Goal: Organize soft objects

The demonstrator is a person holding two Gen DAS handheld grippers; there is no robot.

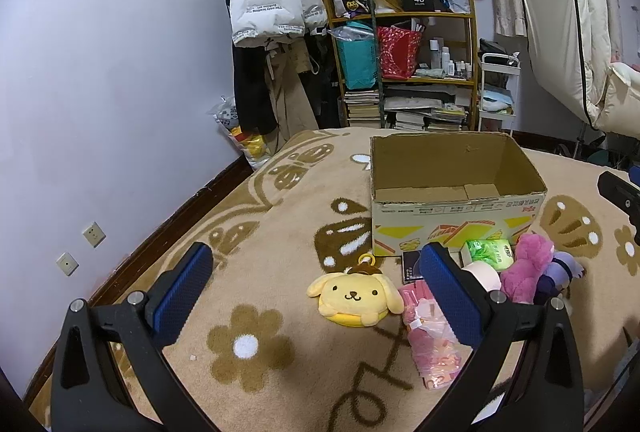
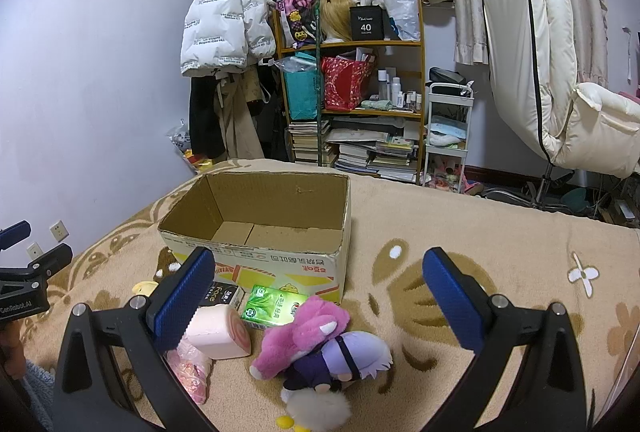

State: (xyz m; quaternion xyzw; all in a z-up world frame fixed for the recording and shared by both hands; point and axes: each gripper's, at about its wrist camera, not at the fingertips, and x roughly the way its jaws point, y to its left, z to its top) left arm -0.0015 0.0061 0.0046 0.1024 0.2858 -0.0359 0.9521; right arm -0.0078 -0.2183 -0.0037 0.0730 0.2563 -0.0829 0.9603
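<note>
An open cardboard box (image 1: 456, 216) (image 2: 260, 256) stands empty on the beige blanket. In front of it lie a yellow dog plush (image 1: 354, 298), a pink plastic packet (image 1: 430, 344) (image 2: 188, 368), a pink roll-shaped plush (image 2: 220, 330), a green tissue pack (image 2: 274, 306) (image 1: 490, 252), a pink plush (image 2: 304, 332) (image 1: 524, 268) and a purple-haired doll (image 2: 340, 364). My left gripper (image 1: 316, 292) is open, above the yellow plush. My right gripper (image 2: 318, 296) is open, above the pink plush.
A black "face" box (image 2: 222, 294) lies by the tissue pack. The bed edge runs along the left wall. Behind stand a cluttered shelf (image 2: 352, 104), hanging coats (image 2: 224, 32), a white cart (image 2: 448, 128) and a white recliner (image 2: 560, 72).
</note>
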